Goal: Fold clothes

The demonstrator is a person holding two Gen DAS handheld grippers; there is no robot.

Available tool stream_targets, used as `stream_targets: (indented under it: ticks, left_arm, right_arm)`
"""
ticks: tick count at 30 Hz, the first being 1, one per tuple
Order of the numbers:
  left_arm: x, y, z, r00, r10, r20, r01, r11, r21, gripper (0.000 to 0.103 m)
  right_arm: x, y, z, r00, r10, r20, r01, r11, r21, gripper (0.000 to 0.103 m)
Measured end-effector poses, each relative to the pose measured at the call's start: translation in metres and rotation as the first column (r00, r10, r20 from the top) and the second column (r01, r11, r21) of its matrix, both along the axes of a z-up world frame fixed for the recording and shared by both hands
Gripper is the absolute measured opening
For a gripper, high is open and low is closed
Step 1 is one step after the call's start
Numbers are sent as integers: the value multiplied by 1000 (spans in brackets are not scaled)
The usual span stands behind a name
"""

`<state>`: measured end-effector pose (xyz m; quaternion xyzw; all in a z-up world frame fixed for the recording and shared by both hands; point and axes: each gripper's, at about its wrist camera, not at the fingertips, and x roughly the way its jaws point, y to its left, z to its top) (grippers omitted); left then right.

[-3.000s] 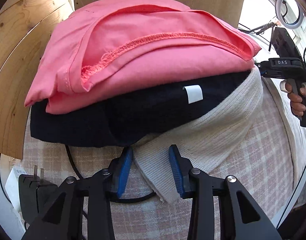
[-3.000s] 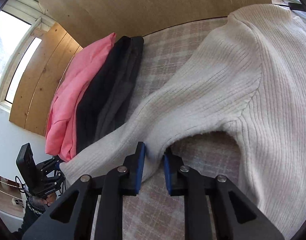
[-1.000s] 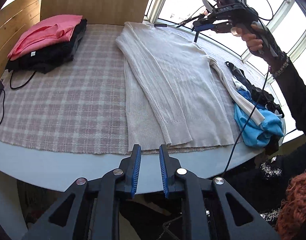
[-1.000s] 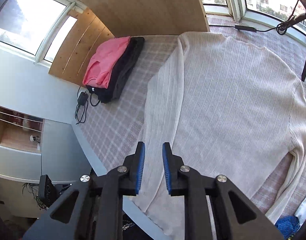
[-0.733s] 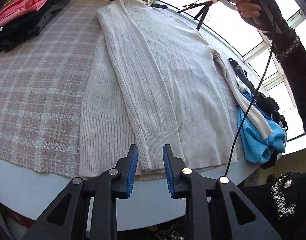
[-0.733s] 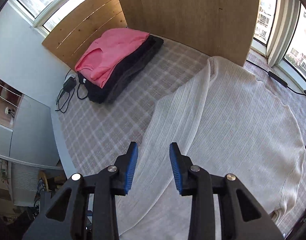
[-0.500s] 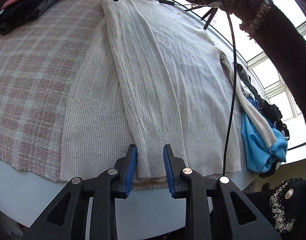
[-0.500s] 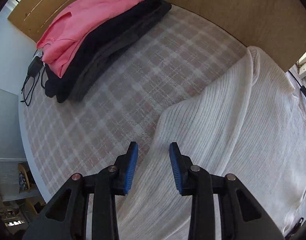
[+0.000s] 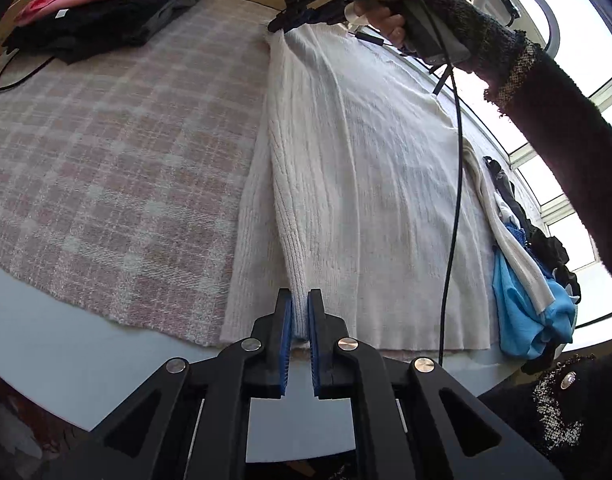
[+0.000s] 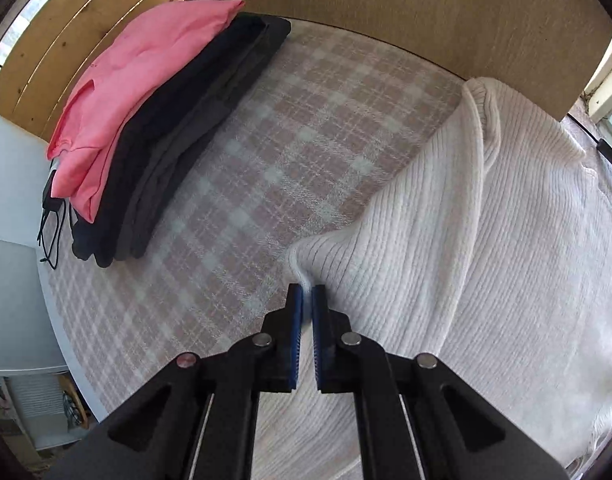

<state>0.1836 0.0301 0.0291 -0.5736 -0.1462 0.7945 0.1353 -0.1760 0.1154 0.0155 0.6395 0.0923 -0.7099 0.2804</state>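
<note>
At far left a folded stack (image 9: 105,4) (pink on top, black and grey beneath) sits on the plaid cloth (image 9: 105,152), well apart from the sweater (image 9: 386,184). The white sweater lies flat mid-table, one sleeve (image 9: 289,184) folded over its body. The left gripper (image 9: 299,312) has its jaws pinching the cuff at the near hem. The right gripper (image 10: 307,296), gripped by a hand (image 9: 386,12) at the far end, pinches the sweater's edge, probably near the shoulder. A blue and dark heap (image 9: 534,292) lies at the right
</note>
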Motion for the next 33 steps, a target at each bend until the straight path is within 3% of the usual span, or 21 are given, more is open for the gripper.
stream_targets:
  ticks: [2, 4, 5, 6, 8, 10, 11, 13, 16, 19, 23, 26, 30, 33]
  left_arm:
    - [-4, -9, -3, 1000, 29, 12, -29, 1000, 6, 9]
    - [-5, -9, 5, 999, 34, -34, -35, 999, -33, 34]
    - [-7, -6, 9, 998, 23, -60, -27, 997, -66, 54]
    - [-9, -1, 9, 998, 2, -69, -8, 996, -89, 58]
    - [-14, 8, 3, 997, -42, -63, 34, 993, -112, 55]
    - [-15, 15, -2, 994, -72, -78, 60, 988, -145, 43]
    - [-15, 17, -1, 992, -81, -95, 65, 985, -159, 26]
    - [-18, 19, -1, 992, -94, -87, 82, 987, -138, 12]
    - [-17, 21, 4, 990, -111, -85, 98, 985, -138, 10]
    - [-12, 28, 22, 983, -138, -121, 120, 982, -143, 10]
    - [-4, 43, 55, 963, -193, -186, 160, 971, -179, 10]
    - [3, 71, 70, 934, -284, -218, 239, 948, -212, 10]
    - [13, 108, 68, 889, -411, -203, 362, 901, -237, 7]
    - [14, 132, 50, 864, -478, -160, 432, 865, -255, 6]
  right_arm:
    - [2, 0, -4, 1000, -1, 9, 0, 1000, 14, 6]
    - [5, -1, -5, 1000, 10, -4, -10, 999, 30, 6]
    - [6, -2, -5, 1000, 16, -9, -16, 999, 40, 7]
    - [7, -3, -6, 1000, 18, -11, -17, 999, 48, 7]
    - [10, -4, -8, 1000, 15, -17, -14, 998, 60, 7]
    - [13, -2, -8, 1000, 7, -30, -5, 998, 56, 6]
    - [14, 0, -8, 999, 0, -37, 2, 999, 47, 6]
    - [15, 6, -7, 999, -16, -46, 17, 1000, 20, 6]
    - [19, 27, -1, 998, -57, -37, 54, 996, -70, 5]
    - [19, 63, 13, 991, -135, -1, 132, 966, -223, 5]
    - [24, 128, 44, 967, -253, 25, 240, 875, -421, 4]
    - [27, 176, 55, 937, -345, 56, 325, 800, -504, 4]
    - [38, 236, 36, 888, -452, 82, 433, 763, -481, 4]
    - [50, 258, 11, 868, -488, 96, 478, 766, -430, 4]
